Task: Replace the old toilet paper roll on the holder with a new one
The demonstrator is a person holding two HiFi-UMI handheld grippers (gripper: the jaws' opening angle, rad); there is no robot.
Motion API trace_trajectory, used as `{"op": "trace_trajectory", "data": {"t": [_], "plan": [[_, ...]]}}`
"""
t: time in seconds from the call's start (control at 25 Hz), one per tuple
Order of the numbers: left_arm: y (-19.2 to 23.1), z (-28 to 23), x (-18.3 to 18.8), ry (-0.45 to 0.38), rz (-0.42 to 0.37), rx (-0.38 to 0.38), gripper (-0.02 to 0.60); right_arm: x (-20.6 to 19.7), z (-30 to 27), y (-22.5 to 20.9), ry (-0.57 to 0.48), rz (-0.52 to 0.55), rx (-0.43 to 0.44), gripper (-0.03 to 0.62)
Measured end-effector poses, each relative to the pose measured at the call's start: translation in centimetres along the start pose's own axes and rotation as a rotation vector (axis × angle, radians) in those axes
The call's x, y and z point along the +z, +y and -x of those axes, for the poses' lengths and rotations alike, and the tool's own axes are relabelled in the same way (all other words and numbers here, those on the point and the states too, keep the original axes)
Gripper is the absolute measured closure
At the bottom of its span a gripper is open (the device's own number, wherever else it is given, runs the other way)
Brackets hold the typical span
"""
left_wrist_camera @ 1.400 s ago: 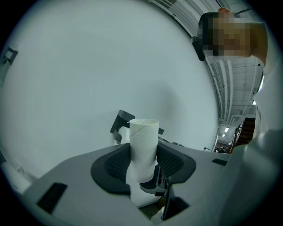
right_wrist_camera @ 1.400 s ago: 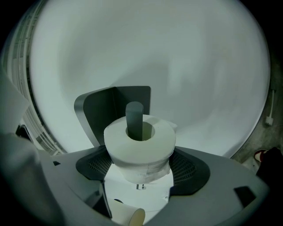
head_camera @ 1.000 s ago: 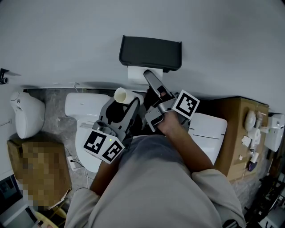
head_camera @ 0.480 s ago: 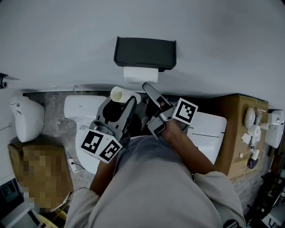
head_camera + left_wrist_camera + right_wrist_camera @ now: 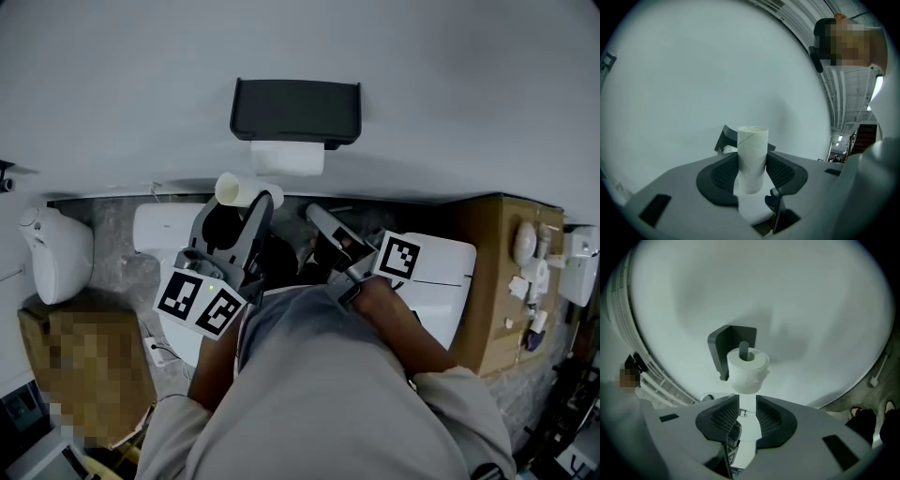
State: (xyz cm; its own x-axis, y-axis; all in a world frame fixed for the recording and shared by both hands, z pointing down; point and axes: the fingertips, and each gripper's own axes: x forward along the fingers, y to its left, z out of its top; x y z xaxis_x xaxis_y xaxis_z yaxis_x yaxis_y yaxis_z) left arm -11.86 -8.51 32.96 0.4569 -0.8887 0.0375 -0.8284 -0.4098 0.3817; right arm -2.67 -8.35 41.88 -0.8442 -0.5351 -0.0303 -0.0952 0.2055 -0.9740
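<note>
White wall (image 5: 469,94) backs the head view, where the black holder (image 5: 295,111) carries a full paper roll (image 5: 287,157), so the swap looks done. My left claw (image 5: 239,208) pinches the bare cardboard tube (image 5: 228,187) below and left of it. My right claw (image 5: 321,220) hangs near, apart from the roll. In the left claw's view the tube stands upright, pads pressed on both its sides. In the right claw's view the roll sits on the holder's peg, untouched. These jaws have just been narrowing on nothing, with a gap left between them. I'd draw the right claw straight back and carry the tube off with a light squeeze.
</note>
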Motion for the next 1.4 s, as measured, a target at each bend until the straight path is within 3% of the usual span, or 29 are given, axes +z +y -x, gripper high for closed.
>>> {"op": "trace_trajectory", "data": {"t": [0.2, 0.4, 0.72, 1.4], "plan": [[0.6, -0.4, 1.3, -0.019, -0.011, 0.016, 0.403, -0.1, 0.2, 3.2, 0.04, 0.164, 0.056, 0.536], [0.7, -0.8, 2.4, -0.031, -0.051, 0.02, 0.403, -1.2, 0.5, 4.9, 0.093, 0.297, 0.079, 0.566], [0.7, -1.0, 4.3, -0.044, -0.089, 0.012, 0.403, -3.8, 0.5, 6.8, 0.176, 0.375, 0.155, 0.577], [-0.2, -3.7, 9.5, -0.054, -0.194, -0.042, 0.403, -5.8, -0.5, 7.6, 0.248, 0.555, 0.176, 0.577]]}}
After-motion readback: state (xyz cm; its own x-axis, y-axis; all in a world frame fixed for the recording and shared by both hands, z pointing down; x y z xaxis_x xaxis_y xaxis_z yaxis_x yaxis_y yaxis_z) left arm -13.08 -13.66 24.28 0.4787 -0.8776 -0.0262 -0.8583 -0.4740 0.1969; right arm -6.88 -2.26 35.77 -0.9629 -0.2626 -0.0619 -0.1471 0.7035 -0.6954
